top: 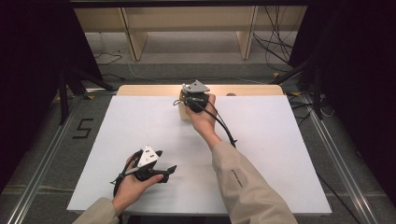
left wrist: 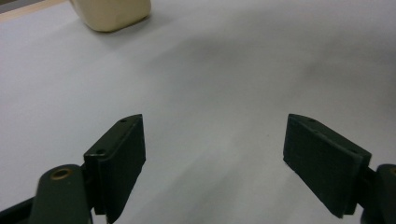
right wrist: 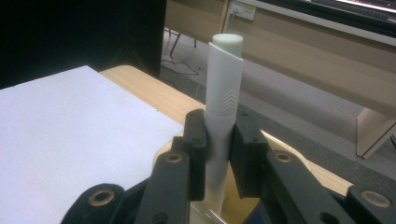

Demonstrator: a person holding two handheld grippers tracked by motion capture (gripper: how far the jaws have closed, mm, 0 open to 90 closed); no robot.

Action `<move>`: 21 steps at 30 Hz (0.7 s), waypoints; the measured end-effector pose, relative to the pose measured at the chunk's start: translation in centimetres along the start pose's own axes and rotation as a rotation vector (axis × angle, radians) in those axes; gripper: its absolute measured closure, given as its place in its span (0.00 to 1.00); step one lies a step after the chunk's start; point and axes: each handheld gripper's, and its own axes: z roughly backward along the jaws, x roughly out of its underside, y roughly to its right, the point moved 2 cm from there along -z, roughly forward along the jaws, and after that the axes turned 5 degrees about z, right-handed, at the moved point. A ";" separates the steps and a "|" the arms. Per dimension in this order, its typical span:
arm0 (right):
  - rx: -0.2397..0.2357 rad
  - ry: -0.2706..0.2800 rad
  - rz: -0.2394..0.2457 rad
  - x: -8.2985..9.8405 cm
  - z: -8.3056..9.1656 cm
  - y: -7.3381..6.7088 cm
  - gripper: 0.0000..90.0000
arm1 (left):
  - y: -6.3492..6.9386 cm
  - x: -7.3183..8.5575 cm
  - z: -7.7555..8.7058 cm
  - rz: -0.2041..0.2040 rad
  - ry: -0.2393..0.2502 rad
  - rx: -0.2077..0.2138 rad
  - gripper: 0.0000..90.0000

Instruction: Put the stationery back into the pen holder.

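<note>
Two tools are in your hands over the white surface (top: pixel 140 121). Your right tool (top: pixel 194 97) is held out at the far edge of the white sheet, where the bare wood strip shows. Seen along its own jaws, the right tool (right wrist: pixel 218 149) is clamped on a white tube (right wrist: pixel 223 112), one jaw pressing each side of the lower part. The tube stands upright, with a paler rounded tip at the top and small arrow marks embossed on its sleeve. Its base goes down into a cream holder (right wrist: pixel 205 215), of which you can see little beneath the jaws. From above, that cream holder (top: pixel 184 112) sits just beside your right hand (top: pixel 203 119), mostly hidden by it.

Your left tool (top: pixel 161 172) is near you, low over the sheet. Along its jaws, the left tool (left wrist: pixel 215 158) is spread wide with nothing between the pads, and the cream holder (left wrist: pixel 112 14) lies well apart, ahead of it.
</note>
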 end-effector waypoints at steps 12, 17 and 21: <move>0.001 -0.018 -0.008 0.5 -0.2 0.1 0.86 | 0.1 0.0 -0.1 0.003 0.002 0.003 0.23; 0.000 -0.021 -0.009 0.6 -0.3 0.1 0.86 | 0.1 0.0 -0.1 0.004 0.002 0.003 0.23; -0.002 -0.029 -0.009 0.8 -0.4 0.1 0.86 | 0.1 0.0 -0.1 0.004 0.002 0.003 0.23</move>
